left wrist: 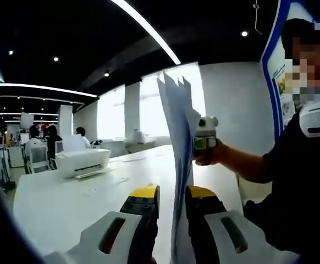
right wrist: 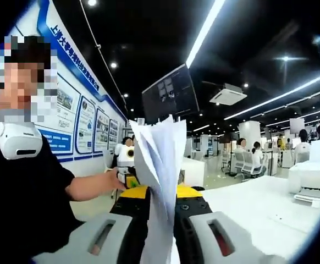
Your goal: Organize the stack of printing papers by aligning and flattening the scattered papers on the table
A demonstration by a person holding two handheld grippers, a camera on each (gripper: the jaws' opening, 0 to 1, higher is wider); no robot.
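Left gripper (left wrist: 170,199) at the bottom centre of the left gripper view: jaws clamped on the papers (left wrist: 177,143), which stand on edge above the tabletop (left wrist: 66,203). Right gripper (right wrist: 161,206) at the bottom centre of the right gripper view: jaws clamped on the opposite edge. The sheets appear light, limp and slippery, with top edges uneven; hold both side edges.

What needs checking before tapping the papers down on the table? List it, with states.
1. Left gripper shut on the paper stack: ok.
2. Right gripper shut on the stack: ok.
3. Stack held upright, on edge: ok.
4. Top edges of the sheets aligned: not ok, corners fan out unevenly.
5. Bottom edge squared: cannot tell, hidden behind the jaws.
6. Bare white table near the stack: ok.
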